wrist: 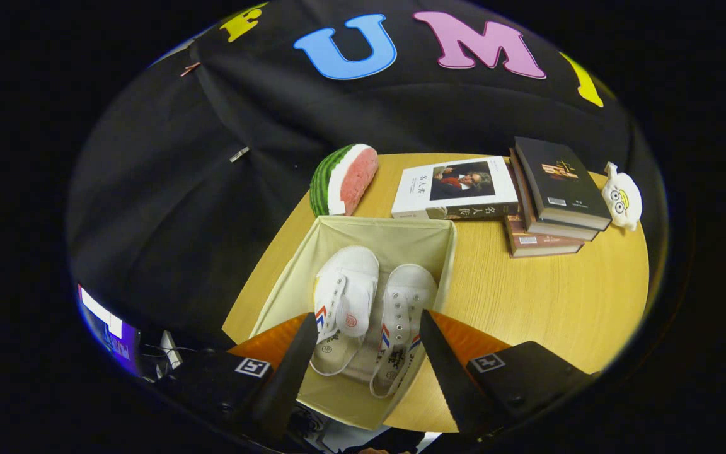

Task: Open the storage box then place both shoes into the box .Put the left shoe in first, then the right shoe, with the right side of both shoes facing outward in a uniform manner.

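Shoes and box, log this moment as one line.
storage box: open | both shoes: inside, side by side | gripper: open, above box, holding nothing

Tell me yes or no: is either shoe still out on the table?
No: both white shoes lie side by side inside the open storage box, with the open gripper above them.

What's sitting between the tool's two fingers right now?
In the gripper view, the open tool frames both white shoes, lying side by side inside the open beige storage box; nothing is gripped.
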Motion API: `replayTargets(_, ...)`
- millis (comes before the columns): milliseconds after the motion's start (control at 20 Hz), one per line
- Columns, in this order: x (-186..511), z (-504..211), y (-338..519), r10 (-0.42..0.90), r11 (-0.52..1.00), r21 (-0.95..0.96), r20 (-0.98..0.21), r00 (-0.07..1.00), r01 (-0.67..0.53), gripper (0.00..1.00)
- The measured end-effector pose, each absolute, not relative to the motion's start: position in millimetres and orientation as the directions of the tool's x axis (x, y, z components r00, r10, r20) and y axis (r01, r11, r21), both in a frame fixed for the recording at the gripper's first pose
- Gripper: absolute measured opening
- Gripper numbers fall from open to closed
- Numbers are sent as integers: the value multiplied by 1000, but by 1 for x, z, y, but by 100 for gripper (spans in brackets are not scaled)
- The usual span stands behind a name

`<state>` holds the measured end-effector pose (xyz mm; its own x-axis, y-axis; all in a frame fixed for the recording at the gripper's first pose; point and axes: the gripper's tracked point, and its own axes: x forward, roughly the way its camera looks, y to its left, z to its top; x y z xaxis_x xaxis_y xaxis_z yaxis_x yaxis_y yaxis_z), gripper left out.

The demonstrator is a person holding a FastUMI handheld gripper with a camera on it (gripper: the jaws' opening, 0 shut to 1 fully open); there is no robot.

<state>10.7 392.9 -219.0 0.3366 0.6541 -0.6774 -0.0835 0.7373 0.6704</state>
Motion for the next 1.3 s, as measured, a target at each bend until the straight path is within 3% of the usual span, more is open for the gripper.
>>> replayTargets(250, 18, -209, 368, 634, 739, 670, -657, 408, -70, 99)
replayTargets(450, 30, -200, 319, 548, 786, 614, -642, 536, -68, 99)
replayTargets(850, 56, -165, 164, 229, 912, 410, -560, 796, 26, 99)
replayTargets(1300, 24, -93, 4, -51, 971, 199, -370, 928, 133, 98)
